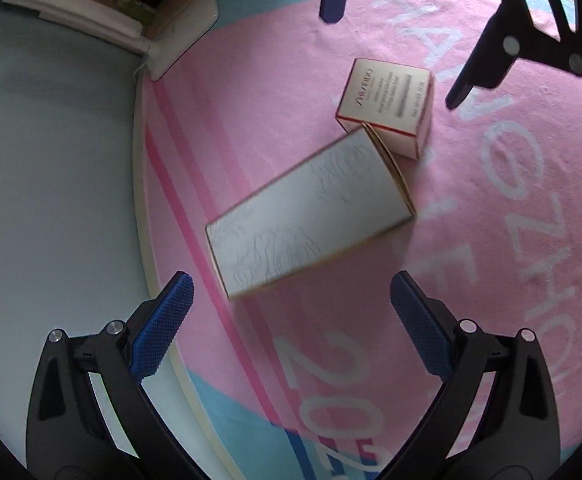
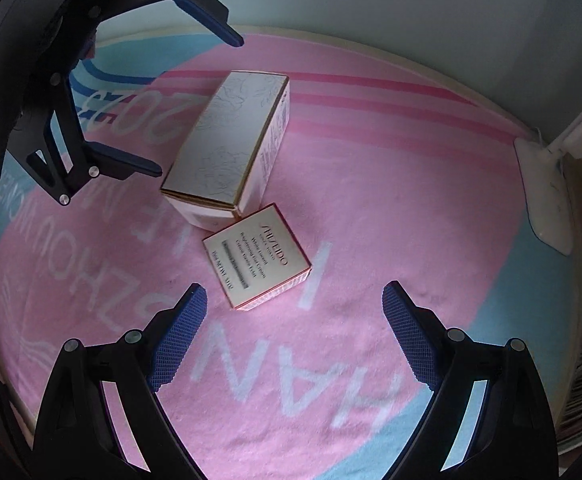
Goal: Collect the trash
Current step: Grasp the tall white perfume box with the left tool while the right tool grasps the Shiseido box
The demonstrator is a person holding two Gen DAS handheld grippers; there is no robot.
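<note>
While both grippers hover with jaws spread and empty, long box and small box lie touching on the pink towel. Straddle each box's narrow width; separate them first.

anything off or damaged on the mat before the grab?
Nothing damaged or spilled. Two cartons lie on the pink mat: the long box askew, one end against the small square box. Left gripper and right gripper are open, empty.
</note>
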